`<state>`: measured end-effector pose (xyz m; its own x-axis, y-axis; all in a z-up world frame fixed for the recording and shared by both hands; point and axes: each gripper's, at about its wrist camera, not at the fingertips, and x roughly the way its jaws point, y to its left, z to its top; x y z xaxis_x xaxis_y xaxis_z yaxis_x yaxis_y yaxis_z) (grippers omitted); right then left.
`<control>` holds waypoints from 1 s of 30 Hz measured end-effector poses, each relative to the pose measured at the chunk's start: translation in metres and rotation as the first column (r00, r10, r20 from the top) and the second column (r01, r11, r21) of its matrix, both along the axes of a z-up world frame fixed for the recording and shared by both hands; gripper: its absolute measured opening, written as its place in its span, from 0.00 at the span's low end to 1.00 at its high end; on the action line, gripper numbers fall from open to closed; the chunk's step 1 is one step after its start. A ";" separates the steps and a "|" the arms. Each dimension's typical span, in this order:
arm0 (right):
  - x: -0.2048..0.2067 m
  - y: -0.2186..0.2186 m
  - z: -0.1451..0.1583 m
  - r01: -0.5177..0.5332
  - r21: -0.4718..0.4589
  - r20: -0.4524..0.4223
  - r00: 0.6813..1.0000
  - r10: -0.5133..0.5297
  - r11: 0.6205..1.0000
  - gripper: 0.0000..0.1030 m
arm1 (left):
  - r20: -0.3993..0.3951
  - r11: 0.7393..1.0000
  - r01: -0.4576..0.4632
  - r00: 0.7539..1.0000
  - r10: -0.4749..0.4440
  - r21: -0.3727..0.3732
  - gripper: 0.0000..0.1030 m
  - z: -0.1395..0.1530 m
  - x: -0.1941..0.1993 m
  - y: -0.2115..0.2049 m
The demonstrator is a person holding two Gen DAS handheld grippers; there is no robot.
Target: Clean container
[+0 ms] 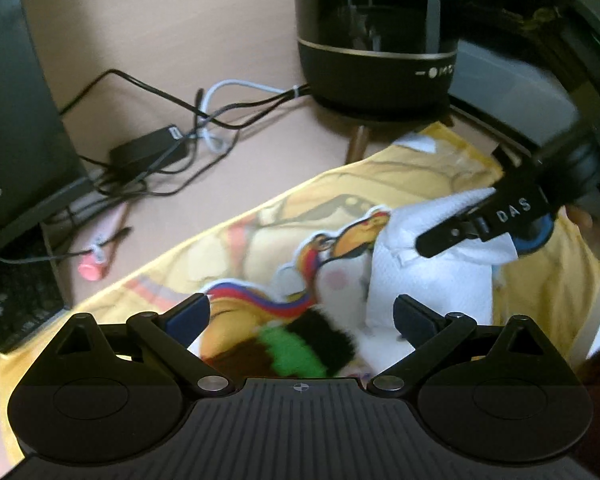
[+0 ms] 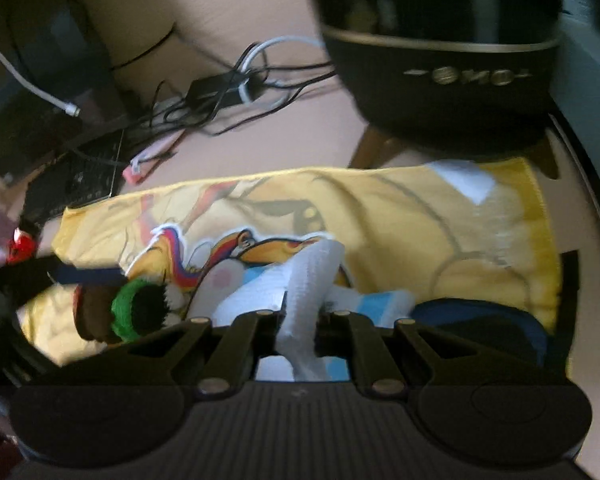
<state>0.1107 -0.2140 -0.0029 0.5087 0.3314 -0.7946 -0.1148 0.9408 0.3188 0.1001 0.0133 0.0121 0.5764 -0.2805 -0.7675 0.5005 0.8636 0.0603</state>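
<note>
Left tool (image 1: 302, 316) hovers low over the yellow printed cloth (image 1: 260, 216), fingers spread wide apart, nothing between them. Right tool (image 2: 300, 320) is clamped on a white paper towel (image 2: 312, 280); from the left wrist view it comes in from 3 o'clock, angled down toward the towel wad (image 1: 432, 276).

The container is hard to pin down: a dark, blue-edged shape (image 2: 480, 320) lies on the cloth at 4 o'clock of the right tool, mostly cut off by the tool body and too blurred to say what it is. A brown, green and black fuzzy thing (image 2: 136, 312) lies on the cloth at 9 o'clock of the right tool, partly hidden.

At 12 o'clock a black rounded appliance (image 1: 376, 40) with a gold band stands on the tabletop (image 1: 180, 32), top cropped. Tangled cables and a power brick (image 1: 148, 152) sit at 10 o'clock. Both views are motion-blurred.
</note>
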 end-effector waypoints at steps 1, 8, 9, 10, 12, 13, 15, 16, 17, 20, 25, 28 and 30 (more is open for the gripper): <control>0.000 -0.005 0.001 0.010 0.021 -0.001 1.000 -0.010 1.000 0.07 | -0.023 0.999 -0.015 1.000 0.015 -0.040 0.98 -0.001 0.001 -0.004; -0.005 -0.038 0.013 0.083 0.085 0.038 0.996 -0.087 0.993 0.07 | -0.153 0.992 0.013 0.988 -0.032 -0.126 0.98 -0.033 0.007 -0.036; -0.003 -0.042 0.014 0.093 0.093 0.044 0.994 -0.097 0.991 0.07 | -0.148 0.997 0.014 0.989 -0.026 -0.079 0.98 -0.038 0.007 -0.037; -0.001 -0.046 0.016 0.098 0.098 0.049 0.993 -0.104 0.990 0.07 | -0.139 0.999 0.009 0.990 -0.015 -0.043 0.98 -0.042 0.007 -0.034; 0.006 -0.052 0.018 0.106 0.115 0.056 0.992 -0.113 0.988 0.07 | -0.104 1.000 -0.005 0.995 0.007 0.014 0.98 -0.042 0.009 -0.027; 0.011 -0.054 0.018 0.109 0.127 0.056 0.992 -0.117 0.986 0.07 | -0.095 0.999 -0.020 0.995 0.022 0.025 0.98 -0.040 0.011 -0.024; 0.018 -0.054 0.018 0.106 0.145 0.057 0.992 -0.115 0.984 0.07 | -0.074 0.998 -0.043 0.996 0.046 0.040 0.98 -0.034 0.015 -0.019; 0.019 -0.053 0.019 0.098 0.152 0.060 0.992 -0.108 0.984 0.07 | -0.059 1.000 -0.005 0.998 0.004 -0.009 0.98 -0.025 0.014 -0.019; 0.021 -0.051 0.020 0.088 0.160 0.064 0.993 -0.099 0.983 0.07 | -0.036 0.998 0.049 0.998 -0.051 -0.041 0.98 -0.017 0.013 -0.024; 0.016 -0.047 0.022 0.055 0.177 0.071 0.995 -0.069 0.983 0.08 | 0.068 0.962 0.268 0.960 -0.270 0.047 0.98 -0.011 0.006 -0.062; 0.006 -0.054 0.020 0.079 0.187 0.066 0.993 -0.093 0.979 0.08 | 0.049 0.815 0.529 0.831 -0.553 0.236 0.98 -0.049 0.003 -0.116; 0.003 -0.057 0.022 0.086 0.185 0.073 0.992 -0.101 0.979 0.07 | 0.005 0.829 0.503 0.854 -0.520 0.246 0.98 -0.067 0.012 -0.133; 0.003 -0.058 0.026 0.078 0.227 0.075 0.992 -0.097 0.971 0.07 | -0.002 0.874 0.418 0.903 -0.431 0.248 0.75 -0.072 0.020 -0.135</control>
